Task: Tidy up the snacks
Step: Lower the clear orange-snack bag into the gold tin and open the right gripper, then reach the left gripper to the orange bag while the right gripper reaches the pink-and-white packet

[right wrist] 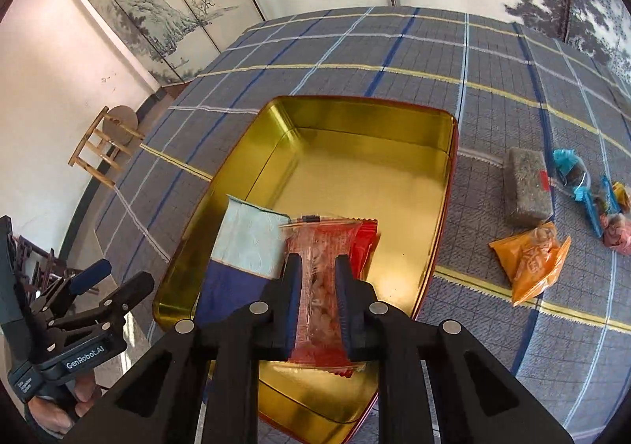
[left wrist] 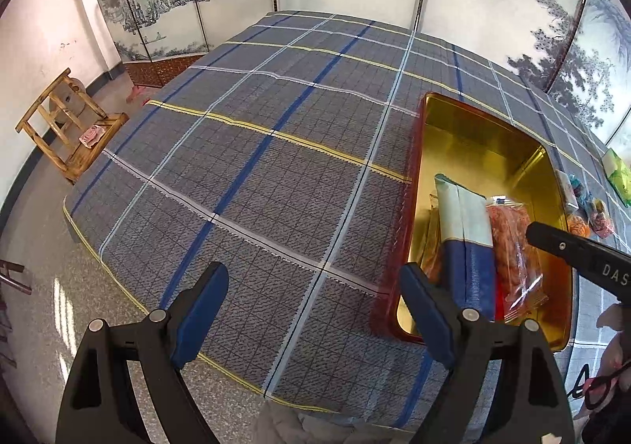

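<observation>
A gold tin (right wrist: 366,183) with a red outer rim lies open on the plaid-covered table (right wrist: 493,96). My right gripper (right wrist: 318,262) is shut on a clear packet of reddish snacks (right wrist: 323,236), held over the tin's near end. A red packet (right wrist: 366,242) lies just beneath it. Beside them in the tin rests a pale green and blue packet (right wrist: 244,246). In the left wrist view, my left gripper (left wrist: 314,272) stands open with nothing in it above the cloth, left of the tin (left wrist: 481,144). That blue packet (left wrist: 467,223) and the clear packet (left wrist: 512,242) show there too.
On the cloth right of the tin lie an orange packet (right wrist: 532,262), a grey block (right wrist: 528,187), blue-wrapped sweets (right wrist: 572,175) and a pink one (right wrist: 617,235). A green packet (left wrist: 619,175) lies further right. A wooden stool (left wrist: 67,120) stands on the floor at left, painted screens behind.
</observation>
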Tool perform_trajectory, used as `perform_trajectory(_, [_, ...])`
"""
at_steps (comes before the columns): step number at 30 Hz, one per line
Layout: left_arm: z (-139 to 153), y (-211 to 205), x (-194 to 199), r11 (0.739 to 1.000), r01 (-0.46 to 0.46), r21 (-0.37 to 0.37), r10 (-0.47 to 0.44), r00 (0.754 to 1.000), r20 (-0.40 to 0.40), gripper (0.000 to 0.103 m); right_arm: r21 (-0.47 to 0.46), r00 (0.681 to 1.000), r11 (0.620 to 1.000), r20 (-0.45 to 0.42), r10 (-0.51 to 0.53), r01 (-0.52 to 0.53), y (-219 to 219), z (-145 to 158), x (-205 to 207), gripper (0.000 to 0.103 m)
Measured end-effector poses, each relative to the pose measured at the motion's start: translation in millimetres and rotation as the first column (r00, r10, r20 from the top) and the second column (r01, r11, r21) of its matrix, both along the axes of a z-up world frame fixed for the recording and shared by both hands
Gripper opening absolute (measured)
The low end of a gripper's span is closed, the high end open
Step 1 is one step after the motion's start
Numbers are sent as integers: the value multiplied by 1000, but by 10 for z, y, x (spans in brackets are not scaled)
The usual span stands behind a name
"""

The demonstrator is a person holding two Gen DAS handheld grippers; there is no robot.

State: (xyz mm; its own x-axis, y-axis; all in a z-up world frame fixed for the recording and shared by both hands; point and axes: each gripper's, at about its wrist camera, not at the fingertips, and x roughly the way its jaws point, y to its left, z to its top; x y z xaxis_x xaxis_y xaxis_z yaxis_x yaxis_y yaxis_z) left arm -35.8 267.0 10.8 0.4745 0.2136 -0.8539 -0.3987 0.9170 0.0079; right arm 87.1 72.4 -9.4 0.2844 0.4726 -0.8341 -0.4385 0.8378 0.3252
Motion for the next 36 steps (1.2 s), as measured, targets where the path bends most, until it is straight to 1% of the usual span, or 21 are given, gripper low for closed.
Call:
perform_trajectory(6, [8, -14, 9, 1000, 6, -4, -6, 1000, 0, 86, -8, 1000, 1000, -12, 5, -5, 24, -80, 7, 18])
perform_trajectory(10, [28, -44, 16, 1000, 11, -5, -11, 1000, 6, 86, -12, 1000, 1000, -4, 27, -27, 52, -89, 1, 19])
perform_trajectory(14, [61, -90, 41, 1000, 20, -3, -20, 1000, 11, 86, -3, 998, 999, 46, 32, -32, -21, 3, -24, 20])
perform_trajectory(16, [90, -129, 58, 1000, 28, -2, -28, 999, 20, 86, 44, 998, 998, 54, 36, -38, -122, 87, -23, 23])
perform_trajectory(19, [135, -222, 106, 999, 47, -1, -47, 998, 29, 86, 52, 993, 999, 118, 2, -8, -349, 252, -12, 29])
perform_trajectory(22, [185, -347, 167, 997, 71, -2, -71, 997, 37, 86, 62, 985, 997, 164, -61, 51, -697, 390, 51, 33])
perform_trajectory(24, [221, -449, 206, 995, 97, -5, -97, 994, 46, 86, 58, 977, 993, 183, -111, 102, -991, 439, 137, 40])
perform_trajectory(27, [272, -615, 271, 991, 134, 1, -134, 990, 49, 86, 9, 967, 989, 210, -145, 146, -1439, 458, 264, 41])
perform_trajectory(29, [312, -739, 313, 986, 165, 3, -165, 985, 50, 86, -50, 965, 988, 230, -129, 144, -1688, 433, 354, 41])
perform_trajectory(30, [331, -798, 331, 984, 179, 6, -179, 983, 51, 86, -86, 968, 987, 223, -116, 138, -1817, 401, 421, 41])
perform_trajectory(32, [365, -921, 373, 977, 213, 14, -213, 976, 50, 86, -120, 976, 988, 204, -74, 100, -2027, 348, 540, 41])
perform_trajectory(34, [395, -1048, 430, 970, 242, 19, -243, 969, 46, 86, -174, 979, 982, 199, -39, 74, -2191, 290, 631, 41])
perform_trajectory(36, [402, -1158, 495, 964, 266, 12, -266, 963, 35, 86, -203, 983, 979, 182, 21, 16, -2308, 234, 745, 41])
